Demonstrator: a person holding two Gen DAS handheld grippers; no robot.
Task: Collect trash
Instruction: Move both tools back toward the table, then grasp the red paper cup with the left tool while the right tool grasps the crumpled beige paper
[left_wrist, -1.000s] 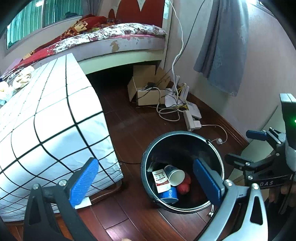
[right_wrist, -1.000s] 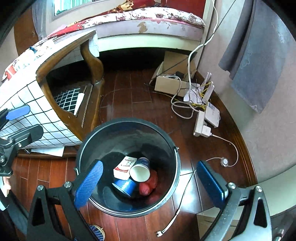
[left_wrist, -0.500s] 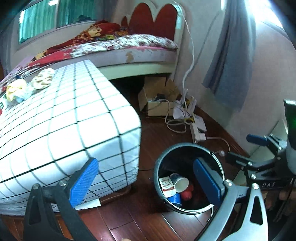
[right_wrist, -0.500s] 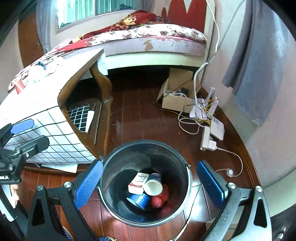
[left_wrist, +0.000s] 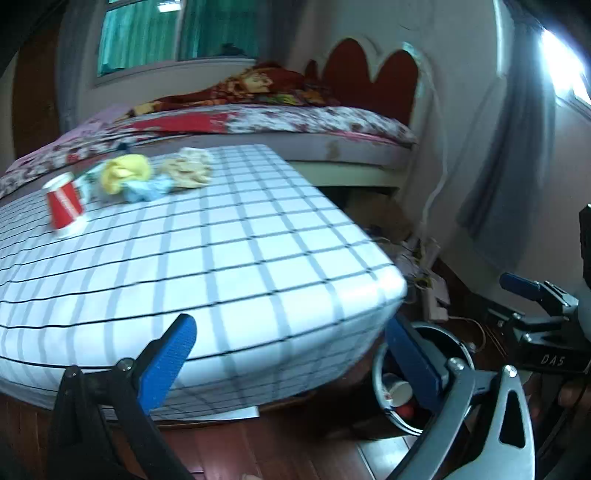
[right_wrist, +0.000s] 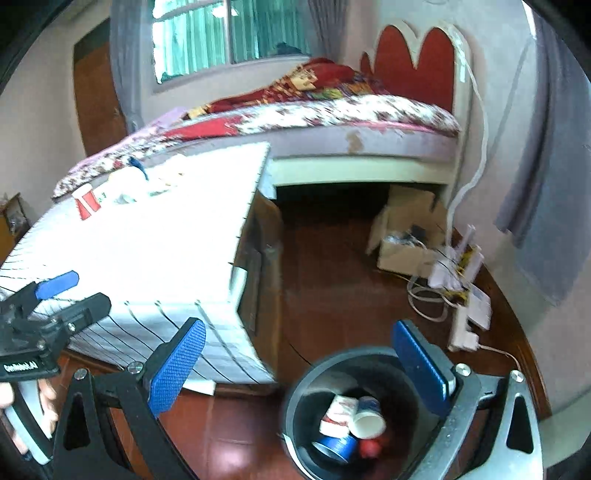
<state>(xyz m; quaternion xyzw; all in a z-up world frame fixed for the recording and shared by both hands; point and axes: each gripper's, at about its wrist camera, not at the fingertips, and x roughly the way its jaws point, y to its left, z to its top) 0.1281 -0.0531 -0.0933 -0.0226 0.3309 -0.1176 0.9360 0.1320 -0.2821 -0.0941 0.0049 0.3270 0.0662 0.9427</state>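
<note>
A dark round trash bin (right_wrist: 303, 391) stands on the wood floor beside the table; paper cups (right_wrist: 365, 421) and a small carton lie in it. It also shows in the left wrist view (left_wrist: 461, 350). On the checked tablecloth (left_wrist: 240, 258) stand an upside-down red paper cup (left_wrist: 64, 205) and crumpled yellow, blue and beige wads (left_wrist: 125, 173). The red cup also shows in the right wrist view (right_wrist: 86, 201). My left gripper (left_wrist: 291, 354) is open and empty, level with the table's near edge. My right gripper (right_wrist: 299, 358) is open and empty above the bin.
A bed (right_wrist: 332, 122) stands behind the table. A cardboard box (right_wrist: 406, 236), cables and a power strip (right_wrist: 465, 325) lie on the floor by the wall. A grey curtain (right_wrist: 546, 166) hangs at the right.
Both grippers have risen and tilted up from the bin. The table top with the red cup and wads has come into view. Both stay open and empty.
</note>
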